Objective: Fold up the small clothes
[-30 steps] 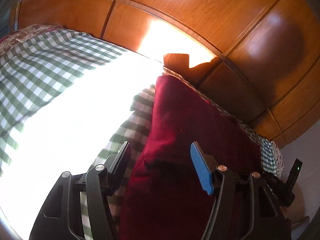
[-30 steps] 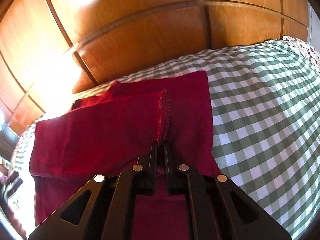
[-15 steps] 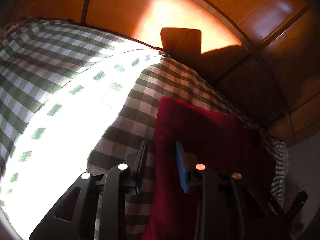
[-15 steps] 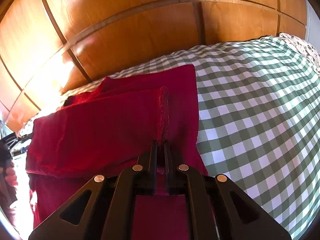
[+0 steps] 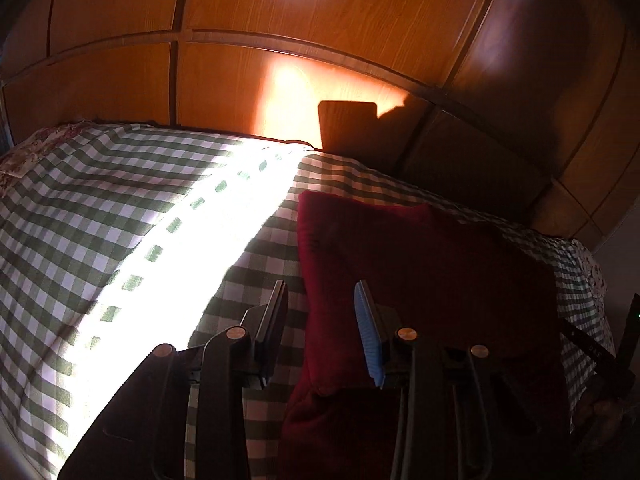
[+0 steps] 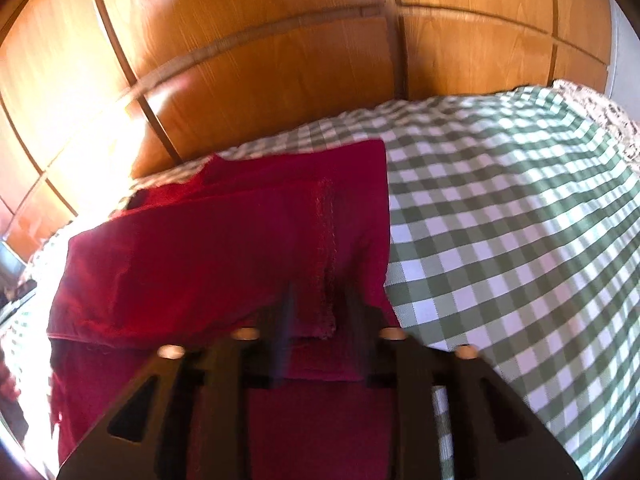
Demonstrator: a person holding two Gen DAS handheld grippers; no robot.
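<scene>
A dark red garment (image 5: 420,272) lies folded over on the green checked bedcover (image 5: 100,208). My left gripper (image 5: 320,300) is open above the garment's left edge, one finger over the bedcover and the blue-padded finger over the cloth, holding nothing. In the right wrist view the same garment (image 6: 208,256) shows a folded flap with a lace-trimmed edge (image 6: 326,256). My right gripper (image 6: 320,304) is open, its blurred fingers either side of that trimmed edge, gripping nothing.
Wooden wardrobe panels (image 5: 320,40) rise right behind the bed. A bright sun patch (image 5: 180,260) washes out part of the bedcover. A floral pillow (image 6: 600,116) sits at the far right. The other handheld device (image 5: 624,344) shows at the right edge.
My right gripper was shut on the garment's trimmed edge and has now opened, letting it go. My left gripper narrowed half a second ago and is now wider, and has drawn back from the garment.
</scene>
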